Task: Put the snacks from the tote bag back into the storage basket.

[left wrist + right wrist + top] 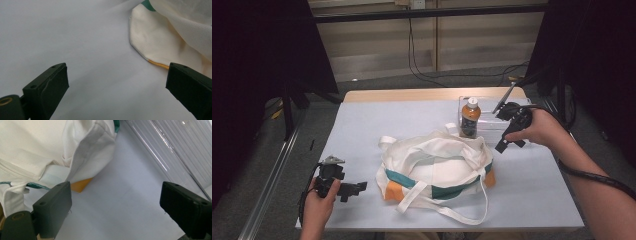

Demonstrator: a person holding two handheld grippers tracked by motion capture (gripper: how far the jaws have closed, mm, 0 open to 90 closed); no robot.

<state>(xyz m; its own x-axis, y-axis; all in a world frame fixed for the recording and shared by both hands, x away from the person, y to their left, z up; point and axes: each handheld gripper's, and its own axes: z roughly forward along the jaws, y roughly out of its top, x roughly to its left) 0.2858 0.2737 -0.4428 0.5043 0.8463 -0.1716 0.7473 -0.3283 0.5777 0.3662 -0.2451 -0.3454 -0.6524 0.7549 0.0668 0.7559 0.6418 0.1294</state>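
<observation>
1. High view: a cream canvas tote bag [435, 172] with teal and orange panels lies slumped in the middle of a pale grey bench [362, 125], its long handles trailing toward the near edge. The left claw [353, 189] rests low on the bench just beside the bag's left end, apart from the cloth. The right claw [508, 140] hovers near the bag's far right corner. Behind the bag stands a bottle of amber drink [470, 118] with an orange cap, inside or against a clear plastic box [492, 117]; I cannot tell which.

2. Left gripper view: the left claw [117, 82] is spread wide and grips nothing. Bare bench lies between the jaws. The bag's cream corner [160, 42] with a thin orange seam sits just ahead of the right-hand jaw.

3. Right gripper view: the right claw [116, 202] is also released and empty. The bag's folded rim [85, 150] and an orange corner lie ahead of the left-hand jaw; the ridged wall of the clear box [170, 150] runs along the right.

4. Risk, as a judgement: the bag is limp, so a claw closing on a single layer or a loose handle could drag the whole bag instead of opening its mouth. A wide sweep by the right claw could knock the upright bottle over.
</observation>
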